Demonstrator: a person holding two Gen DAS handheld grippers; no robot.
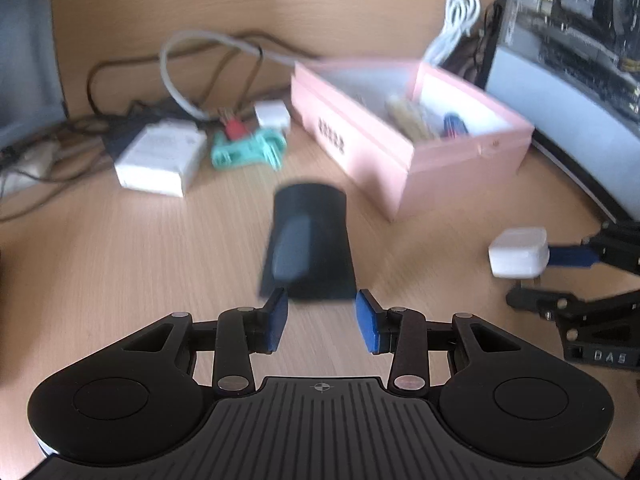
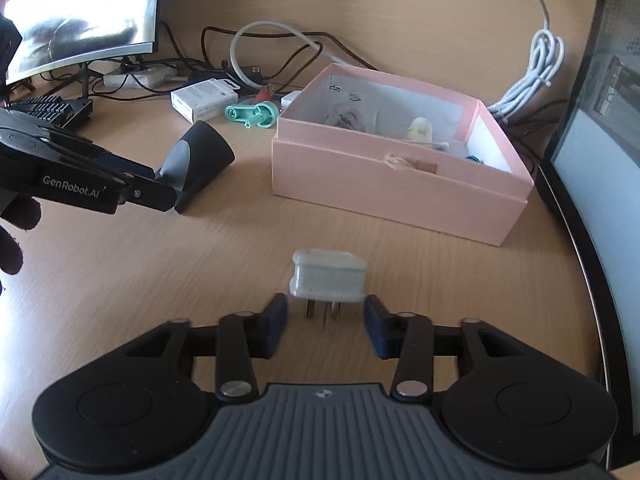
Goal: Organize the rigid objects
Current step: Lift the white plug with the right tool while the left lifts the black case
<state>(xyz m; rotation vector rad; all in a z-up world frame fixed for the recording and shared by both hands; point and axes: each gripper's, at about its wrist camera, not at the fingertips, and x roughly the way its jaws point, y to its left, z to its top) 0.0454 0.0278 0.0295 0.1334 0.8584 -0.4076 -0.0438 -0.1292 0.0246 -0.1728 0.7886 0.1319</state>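
Observation:
A black handle-shaped object with a grey inset (image 1: 310, 244) lies on the wooden desk just ahead of my left gripper (image 1: 322, 316), which is open with its blue pads on either side of the object's near end; it also shows in the right wrist view (image 2: 196, 160). A white plug adapter (image 2: 328, 278) lies on the desk with its prongs toward my right gripper (image 2: 325, 320), which is open and just short of it. The adapter also shows in the left wrist view (image 1: 518, 258). An open pink box (image 2: 400, 184) holding several small items stands beyond.
A teal plastic part (image 2: 252, 114), a white carton (image 2: 202, 100) and tangled cables (image 2: 280, 48) lie at the back. A coiled white cable (image 2: 536, 76) sits right of the box. Monitors stand at the left (image 2: 80, 12) and right (image 2: 600, 140).

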